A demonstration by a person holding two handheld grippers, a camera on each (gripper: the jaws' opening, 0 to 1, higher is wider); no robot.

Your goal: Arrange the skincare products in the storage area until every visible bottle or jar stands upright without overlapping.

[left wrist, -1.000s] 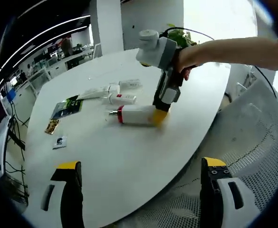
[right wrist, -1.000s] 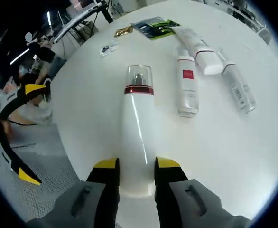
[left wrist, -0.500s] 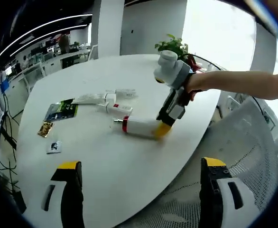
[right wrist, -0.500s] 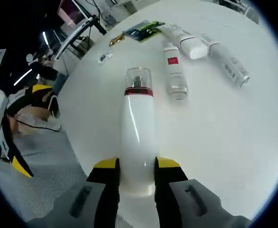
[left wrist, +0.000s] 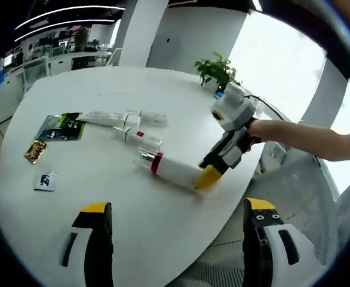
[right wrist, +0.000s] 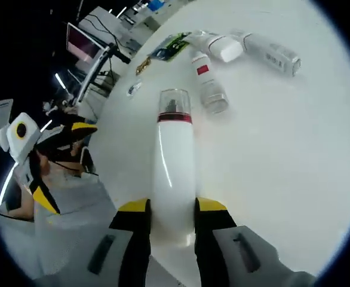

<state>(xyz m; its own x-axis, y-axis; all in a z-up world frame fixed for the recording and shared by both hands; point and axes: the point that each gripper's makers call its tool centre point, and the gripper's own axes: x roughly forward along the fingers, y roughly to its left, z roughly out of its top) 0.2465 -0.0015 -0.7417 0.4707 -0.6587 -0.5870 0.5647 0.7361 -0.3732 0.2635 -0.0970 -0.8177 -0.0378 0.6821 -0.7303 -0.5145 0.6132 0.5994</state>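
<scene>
Yellow-tipped, my right tool is closed on the base end of the white pump bottle, one jaw on each side. From the tool the bottle's long axis runs straight forward, its red band and clear cap farthest from me, pointing at the other bottles lying on the white desk. In the left gripper view the bottle lies nearly flat. My left tool is wide open, well apart, holding nothing. I judge the cap end must swing upward.

Both grippers have yellow-tipped black jaws on grey bodies: left gripper, right gripper. The person's forearm is bare.
</scene>
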